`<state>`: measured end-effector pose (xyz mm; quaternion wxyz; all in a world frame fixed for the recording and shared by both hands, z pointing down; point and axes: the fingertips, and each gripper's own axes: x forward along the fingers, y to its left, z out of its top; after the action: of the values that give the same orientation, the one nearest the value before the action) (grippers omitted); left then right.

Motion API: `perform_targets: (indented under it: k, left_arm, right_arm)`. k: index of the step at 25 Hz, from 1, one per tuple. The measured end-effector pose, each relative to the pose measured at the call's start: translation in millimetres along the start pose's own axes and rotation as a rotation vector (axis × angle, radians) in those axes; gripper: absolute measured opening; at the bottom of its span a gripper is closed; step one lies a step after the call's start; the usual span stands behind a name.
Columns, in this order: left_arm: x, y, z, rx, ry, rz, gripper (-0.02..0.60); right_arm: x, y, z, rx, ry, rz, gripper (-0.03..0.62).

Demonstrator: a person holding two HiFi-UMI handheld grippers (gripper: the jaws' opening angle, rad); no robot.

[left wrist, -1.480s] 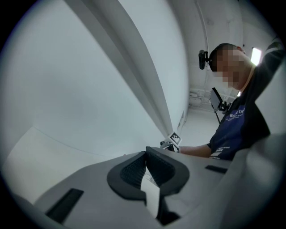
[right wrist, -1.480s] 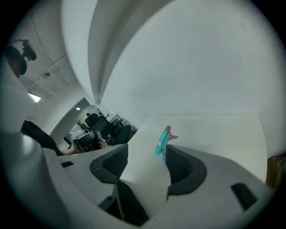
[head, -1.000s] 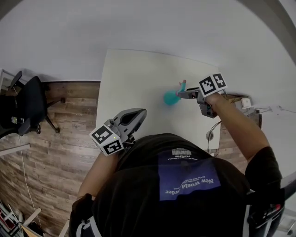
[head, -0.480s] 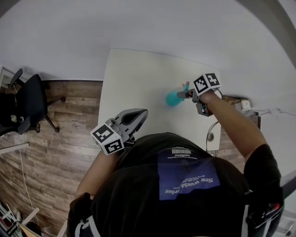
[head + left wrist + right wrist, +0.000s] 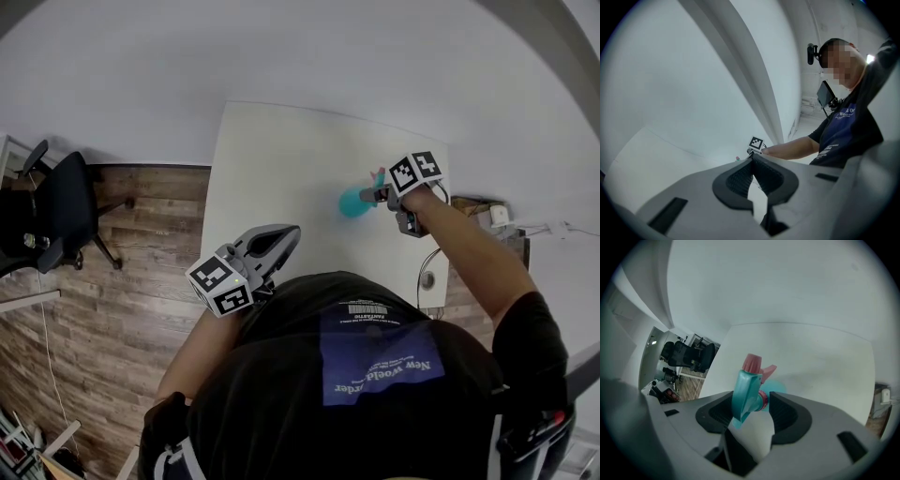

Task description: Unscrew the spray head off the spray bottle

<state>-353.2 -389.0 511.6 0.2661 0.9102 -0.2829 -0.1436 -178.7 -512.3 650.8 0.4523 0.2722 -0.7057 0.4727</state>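
A teal spray bottle (image 5: 352, 201) stands upright on the white table (image 5: 281, 159), right of its middle. Its teal spray head (image 5: 744, 389) has a pink nozzle (image 5: 752, 363) and a pink trigger. My right gripper (image 5: 374, 195) points steeply down over it. In the right gripper view the spray head sits between the jaws of the right gripper (image 5: 751, 397), which have just been closing; a thin gap still shows beside the pink collar. My left gripper (image 5: 283, 238) hangs near my body off the table's near edge, shut and empty, as the left gripper view (image 5: 752, 157) shows.
A black office chair (image 5: 56, 216) stands on the wooden floor at the left. A white socket block (image 5: 500, 212) and cables lie past the table's right edge. In the left gripper view the right gripper's marker cube (image 5: 756, 142) and my forearm show ahead.
My right gripper has come down over the spray head and shifted slightly left in the head view. The bottle and the left gripper have kept still.
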Motion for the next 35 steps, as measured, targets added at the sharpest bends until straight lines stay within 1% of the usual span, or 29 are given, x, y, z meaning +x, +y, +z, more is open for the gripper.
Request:
perform_targets:
  k: [5, 9, 10, 11, 14, 17, 21, 26, 27, 29, 30, 32, 35]
  left_arm:
    - [3, -1, -2, -0.004, -0.003, -0.009, 0.005]
    - [8, -2, -4, 0.008, 0.002, -0.013, 0.005]
    - [7, -2, -4, 0.005, 0.003, -0.011, 0.005]
    - [6, -2, -3, 0.001, 0.002, -0.010, 0.005]
    - [4, 0, 0, 0.005, 0.004, -0.014, 0.005]
    - [4, 4, 2, -0.004, 0.004, -0.010, 0.005]
    - [5, 5, 2, 0.000, 0.010, -0.014, 0.005]
    - [11, -2, 6, 0.004, 0.008, -0.019, 0.005]
    - [11, -2, 7, 0.010, 0.009, -0.021, 0.005]
    - [13, -3, 10, 0.016, 0.010, -0.019, 0.005]
    - [14, -3, 12, 0.015, 0.009, -0.015, 0.005]
    - [15, -2, 18, 0.021, 0.004, -0.006, 0.005]
    - [17, -1, 29, 0.033, -0.008, 0.012, 0.005]
  right_arm:
    - [-4, -3, -1, -0.029, -0.007, 0.002, 0.193]
    - [-13, -10, 0, -0.087, -0.019, -0.029, 0.158]
    - [-14, -11, 1, -0.096, -0.026, -0.033, 0.138]
    - [-16, -11, 1, -0.100, -0.032, -0.030, 0.121]
    - [-17, -8, 0, -0.099, -0.046, 0.000, 0.121]
    - [-19, -5, 1, -0.071, -0.080, 0.055, 0.121]
    - [-29, 4, 5, -0.023, -0.166, 0.169, 0.121]
    - [-64, 23, 15, 0.027, -0.354, 0.359, 0.121]
    - [-72, 30, 16, 0.032, -0.389, 0.406, 0.121]
    - [-86, 50, 18, 0.046, -0.457, 0.543, 0.121]
    - [-94, 58, 19, 0.051, -0.488, 0.597, 0.121]
    - [-108, 67, 19, 0.060, -0.540, 0.673, 0.121]
    - [-129, 74, 15, 0.067, -0.601, 0.761, 0.121]
